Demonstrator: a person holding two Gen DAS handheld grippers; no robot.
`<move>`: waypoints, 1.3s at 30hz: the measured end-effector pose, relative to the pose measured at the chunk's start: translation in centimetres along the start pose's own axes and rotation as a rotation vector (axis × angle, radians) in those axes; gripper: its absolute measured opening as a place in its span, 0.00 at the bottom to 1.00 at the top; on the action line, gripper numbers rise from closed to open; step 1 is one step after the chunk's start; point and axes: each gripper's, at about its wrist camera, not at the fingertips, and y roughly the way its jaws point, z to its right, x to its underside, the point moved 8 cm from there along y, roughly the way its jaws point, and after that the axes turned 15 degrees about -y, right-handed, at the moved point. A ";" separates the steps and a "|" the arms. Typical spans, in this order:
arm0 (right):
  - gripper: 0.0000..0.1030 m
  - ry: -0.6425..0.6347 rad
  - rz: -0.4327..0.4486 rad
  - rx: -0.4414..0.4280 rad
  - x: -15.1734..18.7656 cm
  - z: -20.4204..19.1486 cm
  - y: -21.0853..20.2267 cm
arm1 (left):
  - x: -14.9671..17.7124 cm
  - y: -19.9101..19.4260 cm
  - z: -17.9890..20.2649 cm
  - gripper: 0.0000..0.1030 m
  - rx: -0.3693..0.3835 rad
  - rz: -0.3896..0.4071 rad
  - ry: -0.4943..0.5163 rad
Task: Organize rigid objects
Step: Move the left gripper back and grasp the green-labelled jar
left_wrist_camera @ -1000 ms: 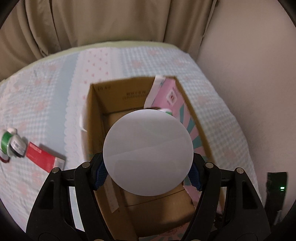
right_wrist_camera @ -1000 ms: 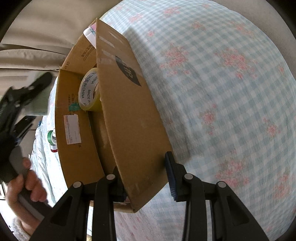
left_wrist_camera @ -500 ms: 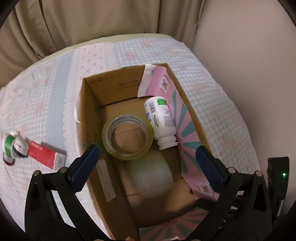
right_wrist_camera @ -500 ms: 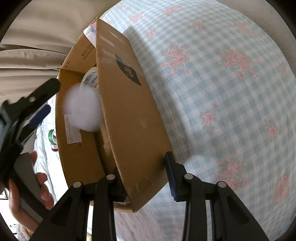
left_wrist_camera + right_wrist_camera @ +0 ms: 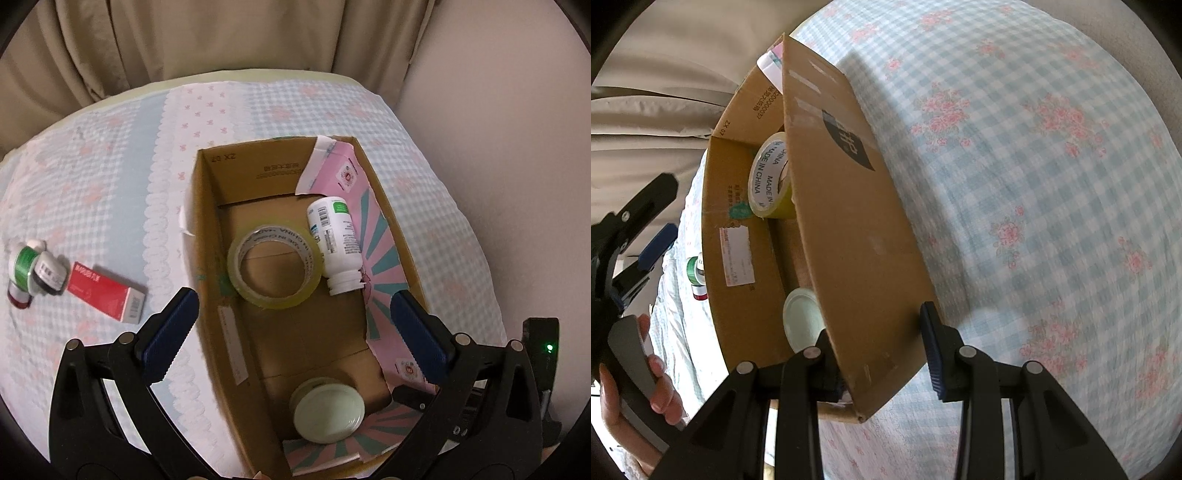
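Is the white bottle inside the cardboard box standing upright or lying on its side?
Lying on its side. The white bottle rests flat on the cardboard box floor beside the tape roll.

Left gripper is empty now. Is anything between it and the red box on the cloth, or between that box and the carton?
Nothing visible blocks it. The red box lies flat in the open, left of the left gripper, whose jaws are wide open. Small bottles touch its far end. Only the cardboard carton wall stands between box and inside.
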 end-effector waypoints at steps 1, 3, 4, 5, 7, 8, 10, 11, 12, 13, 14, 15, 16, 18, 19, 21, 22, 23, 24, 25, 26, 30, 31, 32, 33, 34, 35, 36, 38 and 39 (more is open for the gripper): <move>0.31 0.001 0.000 -0.001 0.0 0.0 0.0 | 0.0 -0.8 -0.2 1.00 0.001 0.000 -0.003; 0.31 -0.003 -0.001 -0.001 0.0 0.1 0.0 | -0.2 -2.4 -0.4 1.00 0.008 0.003 -0.007; 0.31 -0.005 -0.003 -0.001 -0.1 0.0 0.0 | -0.4 -3.7 -0.5 1.00 0.014 0.008 -0.005; 0.31 -0.006 -0.004 -0.002 -0.1 0.1 -0.1 | -0.6 -4.9 -0.7 1.00 0.017 0.014 -0.002; 0.31 -0.013 -0.008 -0.003 -0.1 0.1 -0.1 | -1.1 -6.9 -1.2 1.00 0.017 0.029 0.002; 0.31 -0.019 -0.010 -0.003 -0.1 0.1 -0.1 | -1.5 -8.1 -1.7 1.00 0.012 0.043 0.007; 0.31 -0.025 -0.014 -0.005 -0.2 0.1 -0.1 | -2.4 -10.3 -2.9 1.00 -0.011 0.078 0.022; 0.31 -0.028 -0.016 -0.005 -0.1 0.1 0.0 | -2.8 -11.4 -3.8 1.00 -0.025 0.098 0.031; 0.31 -0.033 -0.017 -0.004 -0.2 0.0 0.0 | -3.3 -12.6 -5.3 1.00 -0.046 0.125 0.039; 0.31 -0.035 -0.016 -0.003 -0.2 0.0 0.0 | -3.5 -13.1 -6.1 1.00 -0.056 0.135 0.040; 0.31 -0.034 -0.015 -0.002 -0.1 0.0 0.0 | -3.8 -13.9 -7.9 1.00 -0.072 0.150 0.038; 0.31 -0.031 -0.013 -0.001 -0.1 0.0 0.0 | -4.0 -14.3 -9.1 1.00 -0.080 0.156 0.033; 0.31 -0.029 -0.011 0.000 -0.1 0.0 0.0 | -4.1 -14.7 -10.6 1.00 -0.091 0.160 0.027; 0.31 -0.029 -0.007 0.002 -0.1 -0.1 0.0 | -4.3 -14.9 -13.8 1.00 -0.123 0.154 0.016; 0.31 -0.029 -0.005 0.003 0.0 -0.1 0.0 | -4.3 -14.9 -15.4 1.00 -0.145 0.151 0.010; 0.31 -0.031 0.000 0.005 0.0 -0.2 0.0 | -4.1 -14.8 -18.7 1.00 -0.177 0.148 -0.004; 0.31 -0.031 0.001 0.006 0.0 -0.2 0.0 | -4.0 -14.7 -20.1 1.00 -0.191 0.147 -0.008; 0.31 -0.029 0.003 0.007 0.0 -0.3 0.0 | -3.8 -14.4 -22.3 1.00 -0.218 0.145 -0.010; 0.31 -0.027 0.006 0.008 0.0 -0.3 0.0 | -3.7 -14.2 -23.6 1.00 -0.233 0.141 -0.010; 0.31 -0.024 0.010 0.008 0.0 -0.2 -0.1 | -3.5 -14.0 -24.8 1.00 -0.244 0.138 -0.009; 0.31 -0.024 0.013 0.009 0.0 -0.2 -0.1 | -3.3 -13.6 -26.3 1.00 -0.255 0.135 -0.009; 0.31 -0.025 0.025 0.011 0.1 -0.1 -0.2 | -3.4 -11.2 -31.4 1.00 -0.316 0.136 0.030; 0.31 -0.023 0.029 0.011 0.1 -0.1 -0.3 | -3.6 -10.5 -32.5 1.00 -0.332 0.138 0.039; 0.31 -0.017 0.033 0.010 0.1 -0.1 -0.3 | -3.7 -9.7 -33.4 1.00 -0.342 0.138 0.047; 0.31 -0.014 0.035 0.009 0.1 0.0 -0.3 | -3.9 -8.7 -34.5 1.00 -0.348 0.133 0.058; 0.31 -0.012 0.038 0.007 0.1 0.1 -0.3 | -4.1 -8.0 -35.2 1.00 -0.352 0.131 0.066; 0.31 -0.014 0.039 0.005 0.1 0.1 -0.3 | -4.4 -6.7 -36.2 1.00 -0.360 0.129 0.082; 0.31 -0.019 0.039 0.005 0.1 0.1 -0.4 | -4.6 -5.9 -36.7 1.00 -0.366 0.126 0.094; 0.31 -0.023 0.039 0.005 0.1 0.1 -0.4 | -4.9 -3.4 -38.0 1.00 -0.384 0.107 0.124; 0.31 -0.023 0.040 0.005 0.1 0.1 -0.4 | -4.9 -2.4 -38.4 1.00 -0.392 0.094 0.134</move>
